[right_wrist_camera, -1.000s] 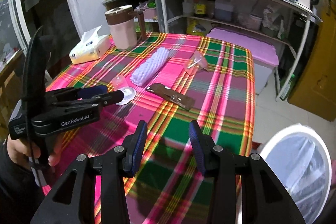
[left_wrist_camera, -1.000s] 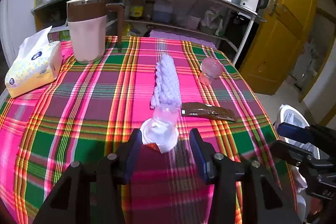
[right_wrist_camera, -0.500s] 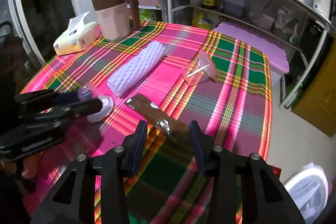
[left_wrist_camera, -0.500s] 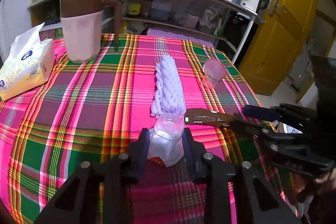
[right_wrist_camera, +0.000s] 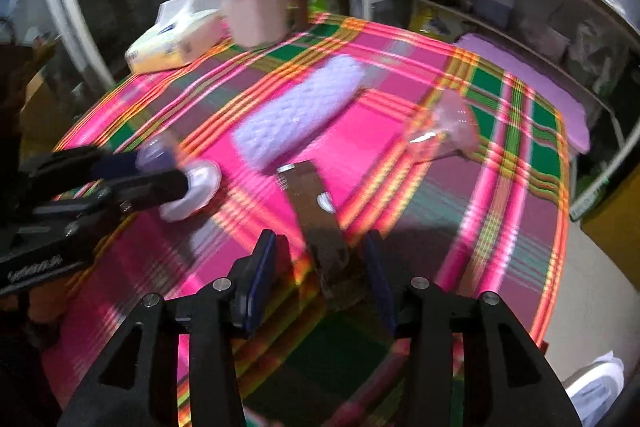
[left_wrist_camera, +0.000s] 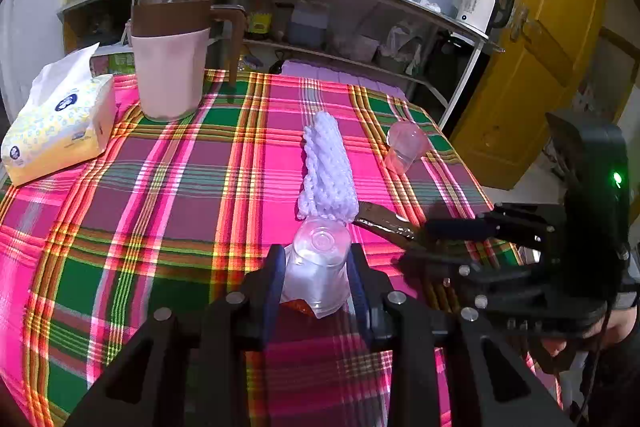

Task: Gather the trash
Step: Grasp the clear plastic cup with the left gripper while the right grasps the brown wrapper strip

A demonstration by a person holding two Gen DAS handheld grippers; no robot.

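Left hand-held gripper point(left_wrist_camera: 316, 279): I have its two pads pinching a clear plastic cup point(left_wrist_camera: 318, 269), which lies tipped over on the bench point(left_wrist_camera: 168, 203), base away from me, just below the near end of the white foam net sleeve point(left_wrist_camera: 328, 167).

Right hand-held gripper point(right_wrist_camera: 320, 277): fingers apart and opening, straddling the near end of a brown wrapper point(right_wrist_camera: 316, 211) that lies flat on the plaid cloth; I cannot see the pads touching it. This view is blurred.

Second clear cup point(left_wrist_camera: 404, 147): on its side near the far right edge of the bench, well apart from both grippers.

Pink jug with a brown lid point(left_wrist_camera: 172, 55): upright at the far left.

Tissue pack point(left_wrist_camera: 56, 131): just beside the jug, at the left edge.

Shelving point(left_wrist_camera: 360, 27) with bottles and a kettle point(left_wrist_camera: 480, 9): behind the bench.
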